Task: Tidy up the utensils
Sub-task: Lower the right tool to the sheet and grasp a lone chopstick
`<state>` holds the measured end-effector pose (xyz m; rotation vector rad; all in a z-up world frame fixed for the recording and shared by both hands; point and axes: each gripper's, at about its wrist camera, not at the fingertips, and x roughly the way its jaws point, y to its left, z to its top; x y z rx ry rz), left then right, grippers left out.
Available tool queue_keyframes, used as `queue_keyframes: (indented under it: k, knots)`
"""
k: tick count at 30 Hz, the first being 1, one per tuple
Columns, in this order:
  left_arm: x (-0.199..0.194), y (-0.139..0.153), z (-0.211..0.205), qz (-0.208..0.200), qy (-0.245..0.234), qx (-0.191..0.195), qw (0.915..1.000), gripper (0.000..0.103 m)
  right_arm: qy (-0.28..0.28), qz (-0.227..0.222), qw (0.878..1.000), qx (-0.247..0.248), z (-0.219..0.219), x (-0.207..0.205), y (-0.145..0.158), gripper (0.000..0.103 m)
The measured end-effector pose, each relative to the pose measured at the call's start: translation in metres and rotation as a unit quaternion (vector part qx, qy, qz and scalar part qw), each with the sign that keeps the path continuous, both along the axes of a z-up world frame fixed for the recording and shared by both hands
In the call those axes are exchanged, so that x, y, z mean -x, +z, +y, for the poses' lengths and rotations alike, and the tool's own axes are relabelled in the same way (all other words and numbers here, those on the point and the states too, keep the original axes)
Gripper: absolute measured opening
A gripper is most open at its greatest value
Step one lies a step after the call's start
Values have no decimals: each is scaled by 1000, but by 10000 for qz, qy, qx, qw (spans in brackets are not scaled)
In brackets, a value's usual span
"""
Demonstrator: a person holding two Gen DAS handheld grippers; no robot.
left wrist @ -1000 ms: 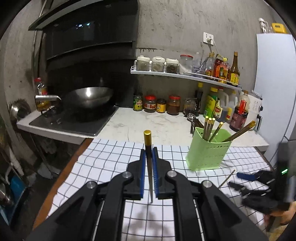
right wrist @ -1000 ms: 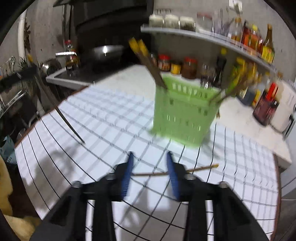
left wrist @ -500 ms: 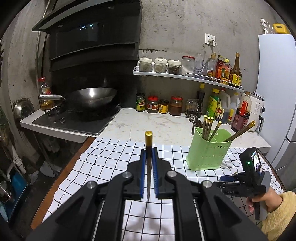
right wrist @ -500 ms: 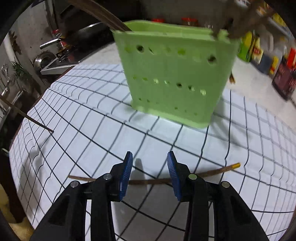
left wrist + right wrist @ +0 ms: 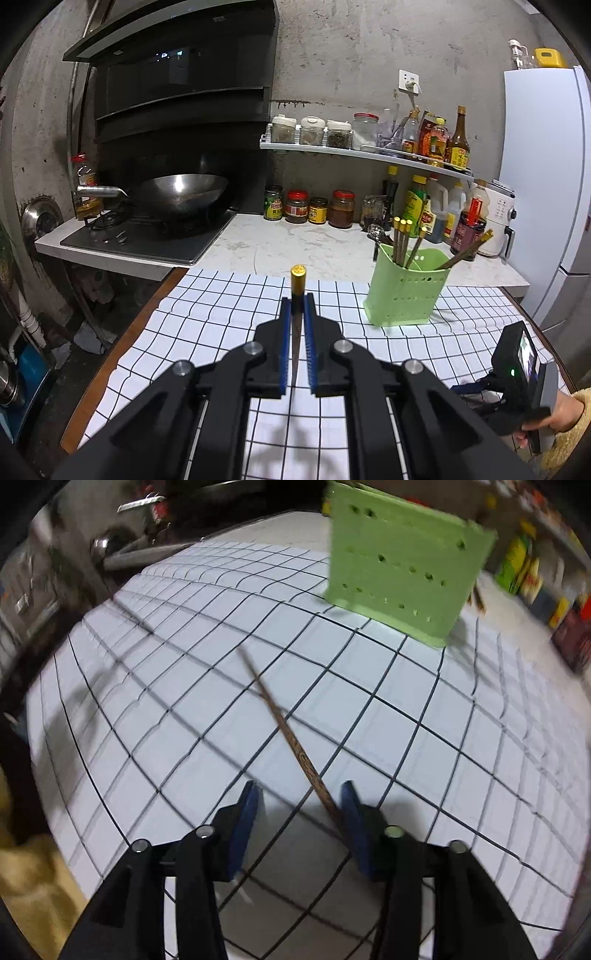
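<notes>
The left tool (image 5: 295, 314) is clamped on a gold-capped chopstick (image 5: 297, 280), which stands upright between its blue pads, cap pointing up above the fingertips. The right tool (image 5: 297, 812) has its jaws set apart; a second chopstick (image 5: 284, 731) runs diagonally from beside the right pad out over the cloth. Whether that pad touches it is hard to tell, and the view is blurred by motion.

Both tools hang over a white checked cloth (image 5: 207, 321) spread on the surface. A green utensil holder (image 5: 406, 295) stands on the cloth toward its far right side, with several more gold-capped chopsticks leaning in it. Behind it runs a marble counter (image 5: 295, 247) with jars and sauce bottles along the wall, a wok (image 5: 181, 192) on the stove to the left, a spice shelf (image 5: 354, 153) above, and a white fridge (image 5: 546, 184) at right.

The cloth's left edge lies near the wooden edge of the surface, with a drop to the floor beyond. Bare cloth lies between the left tool and the holder.
</notes>
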<state>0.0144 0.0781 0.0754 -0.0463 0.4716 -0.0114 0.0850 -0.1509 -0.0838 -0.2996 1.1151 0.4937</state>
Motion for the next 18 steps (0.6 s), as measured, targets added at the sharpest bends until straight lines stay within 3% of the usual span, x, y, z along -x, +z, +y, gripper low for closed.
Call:
queue_keyframes:
  k: [2, 5, 7, 10, 12, 14, 18]
  knots:
    - [5, -2, 0, -27, -72, 14, 10000, 7, 54, -20, 10000, 34, 10, 7, 0, 6]
    - [13, -7, 0, -64, -188, 54, 9998, 7, -42, -250, 9997, 66, 33, 4, -1, 7]
    - [16, -11, 1, -29, -223, 129, 9997, 7, -176, -220, 9994, -198, 43, -9, -2, 7]
    - [18, -16, 2, 33, -262, 192, 9995, 7, -236, -263, 9990, -291, 47, -10, 1, 11]
    - [20, -18, 1, 45, -313, 210, 9993, 7, -198, -311, 9987, -351, 46, 1, 4, 26]
    - [22, -19, 1, 34, -332, 211, 9992, 7, -221, -474, 9984, -208, 40, 20, 4, 32]
    - [21, -21, 4, 46, -360, 294, 9989, 7, -374, -480, 9979, -218, 21, 52, -1, 32]
